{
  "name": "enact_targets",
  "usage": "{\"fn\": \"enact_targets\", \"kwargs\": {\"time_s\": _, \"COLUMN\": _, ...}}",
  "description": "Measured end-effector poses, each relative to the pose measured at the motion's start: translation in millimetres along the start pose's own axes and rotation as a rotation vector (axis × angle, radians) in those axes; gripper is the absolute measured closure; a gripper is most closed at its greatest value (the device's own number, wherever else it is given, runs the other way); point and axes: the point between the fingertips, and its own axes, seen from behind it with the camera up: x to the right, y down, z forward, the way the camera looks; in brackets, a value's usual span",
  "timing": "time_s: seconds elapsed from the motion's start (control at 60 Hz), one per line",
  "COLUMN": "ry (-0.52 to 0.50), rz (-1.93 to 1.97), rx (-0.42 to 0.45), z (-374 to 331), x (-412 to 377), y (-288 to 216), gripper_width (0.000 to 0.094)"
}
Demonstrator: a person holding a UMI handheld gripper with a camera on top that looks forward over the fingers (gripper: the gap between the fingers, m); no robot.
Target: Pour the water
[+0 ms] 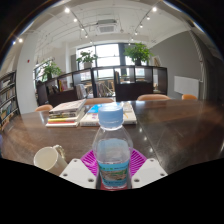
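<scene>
Clamping both pink pads against a water bottle (113, 150), the claw (113, 168) holds it upright beside a white mug (48, 158)

Surface (170, 125): dark brown wood, wide, running back toward the room.
Books (66, 112): a stack lying flat on the surface, well beyond its near edge; spines show mixed colours.
Open book or papers (92, 115): pale pages spread flat just beside the stack.
Chairs (152, 98): rounded tan backs along the far side of the surface.
Shelving (8, 95): tall unit at one side of the room; contents too small to tell.
Potted plants (138, 52): several leafy ones standing near the windows.
Windows (100, 60): a bright row across the far wall.
Ceiling lights (68, 10): small round spots overhead.
</scene>
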Motion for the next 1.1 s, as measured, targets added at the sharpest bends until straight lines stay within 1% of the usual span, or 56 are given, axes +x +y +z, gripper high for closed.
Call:
{"fn": "enact_targets", "kwargs": {"time_s": 0.033, "ry": -0.003, "rz": -0.007, "rx": -0.01, "z": 6.2, "x": 0.1, "y": 15.3, "gripper_width": 0.0569}}
{"fn": "enact_targets", "kwargs": {"time_s": 0.05, "ry": -0.007, "rz": -0.008, "rx": 0.036, "z": 6.3, "x": 0.2, "y": 7.2, "gripper_width": 0.0588}}
{"fn": "enact_targets", "kwargs": {"time_s": 0.183, "ry": 0.012, "rz": -0.017, "rx": 0.06, "z": 2.5, "x": 0.9, "y": 7.6, "gripper_width": 0.0586}}
{"fn": "enact_targets", "kwargs": {"time_s": 0.25, "ry": 0.017, "rz": -0.033, "rx": 0.072, "z": 3.1, "x": 0.0, "y": 7.6, "gripper_width": 0.0549}}
{"fn": "enact_targets", "kwargs": {"time_s": 0.333, "ry": 0.031, "rz": -0.02, "rx": 0.061, "z": -0.6, "x": 1.7, "y": 8.5, "gripper_width": 0.0468}}
{"fn": "enact_targets", "kwargs": {"time_s": 0.383, "ry": 0.035, "rz": -0.008, "rx": 0.025, "z": -1.8, "x": 1.5, "y": 13.4, "gripper_width": 0.0425}}
{"fn": "enact_targets", "kwargs": {"time_s": 0.467, "ry": 0.061, "rz": 0.02, "rx": -0.013, "z": -15.7, "x": 4.7, "y": 21.5, "gripper_width": 0.0199}}
{"fn": "enact_targets", "kwargs": {"time_s": 0.5, "ry": 0.074, "rz": 0.02, "rx": -0.02, "z": -22.1, "x": 5.3, "y": 23.5, "gripper_width": 0.0163}}
{"fn": "enact_targets", "kwargs": {"time_s": 0.55, "ry": 0.083, "rz": 0.01, "rx": -0.04, "z": -35.5, "x": 3.8, "y": 29.4, "gripper_width": 0.0175}}
{"fn": "enact_targets", "kwargs": {"time_s": 0.683, "ry": 0.112, "rz": 0.0, "rx": -0.116, "z": -82.9, "x": -5.4, "y": 53.8, "gripper_width": 0.0165}}
{"fn": "enact_targets", "kwargs": {"time_s": 0.833, "ry": 0.104, "rz": 0.009, "rx": -0.198, "z": -141.0, "x": -40.3, "y": 76.5, "gripper_width": 0.0155}}
{"fn": "enact_targets", "kwargs": {"time_s": 0.933, "ry": 0.108, "rz": 0.012, "rx": -0.224, "z": -169.8, "x": -70.0, "y": 75.0, "gripper_width": 0.0141}}
{"fn": "enact_targets", "kwargs": {"time_s": 0.967, "ry": 0.097, "rz": 0.011, "rx": -0.228, "z": -179.4, "x": -81.0, "y": 67.7, "gripper_width": 0.0128}}
{"fn": "enact_targets", "kwargs": {"time_s": 1.017, "ry": 0.072, "rz": 0.002, "rx": -0.224, "z": -188.4, "x": -103.7, "y": 61.7, "gripper_width": 0.0115}}
{"fn": "enact_targets", "kwargs": {"time_s": 1.067, "ry": 0.068, "rz": 0.003, "rx": -0.22, "z": -197.2, "x": -118.1, "y": 50.7, "gripper_width": 0.0098}}
{"fn": "enact_targets", "kwargs": {"time_s": 1.1, "ry": 0.065, "rz": 0.009, "rx": -0.208, "z": -201.1, "x": -127.3, "y": 40.4, "gripper_width": 0.0103}}
